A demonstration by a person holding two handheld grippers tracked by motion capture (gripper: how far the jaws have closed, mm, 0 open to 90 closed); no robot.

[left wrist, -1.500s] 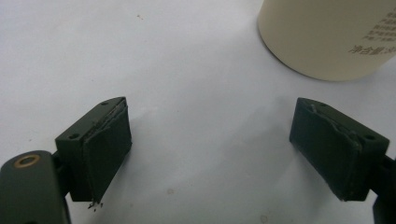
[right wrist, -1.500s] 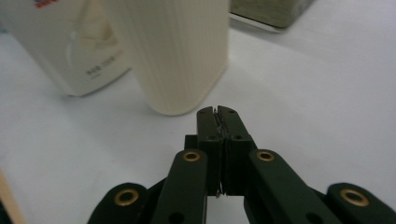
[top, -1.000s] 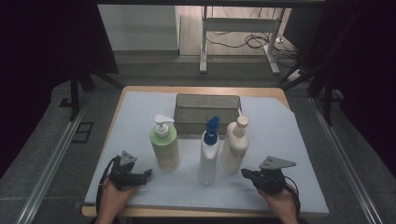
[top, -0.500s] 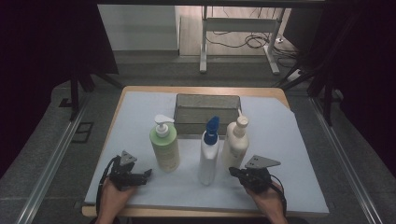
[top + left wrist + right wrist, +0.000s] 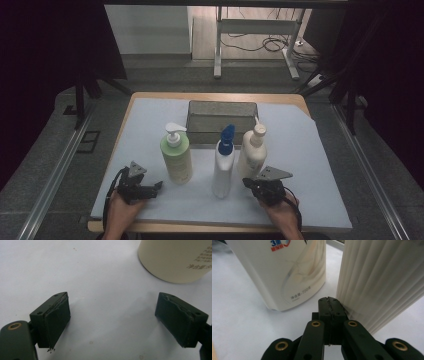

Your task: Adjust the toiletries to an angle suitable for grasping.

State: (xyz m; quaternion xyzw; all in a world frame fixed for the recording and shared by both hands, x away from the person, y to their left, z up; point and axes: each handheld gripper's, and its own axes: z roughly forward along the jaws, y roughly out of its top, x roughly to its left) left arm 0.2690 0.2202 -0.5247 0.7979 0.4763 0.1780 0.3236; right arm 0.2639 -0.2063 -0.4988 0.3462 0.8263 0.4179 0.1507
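Two tools low on the white-covered tabletop (image 5: 310, 150), in front of three pump bottles.

From the high view, the left tool (image 5: 156, 186) sits beside the pale green pump bottle (image 5: 177, 156), and the right tool (image 5: 247, 183) sits at the foot of the cream ribbed pump bottle (image 5: 252, 150), near the white bottle with a blue pump (image 5: 223, 165); a grey mesh basket (image 5: 221, 111) stands behind them. The left gripper view shows its tool (image 5: 112, 315) released, jaws wide apart over bare sheet, with a bottle base (image 5: 177, 260) ahead. The right gripper view shows its tool (image 5: 329, 301) clenched on nothing, its tip right against the ribbed bottle (image 5: 382, 282), with the white printed bottle (image 5: 284, 270) just beside.
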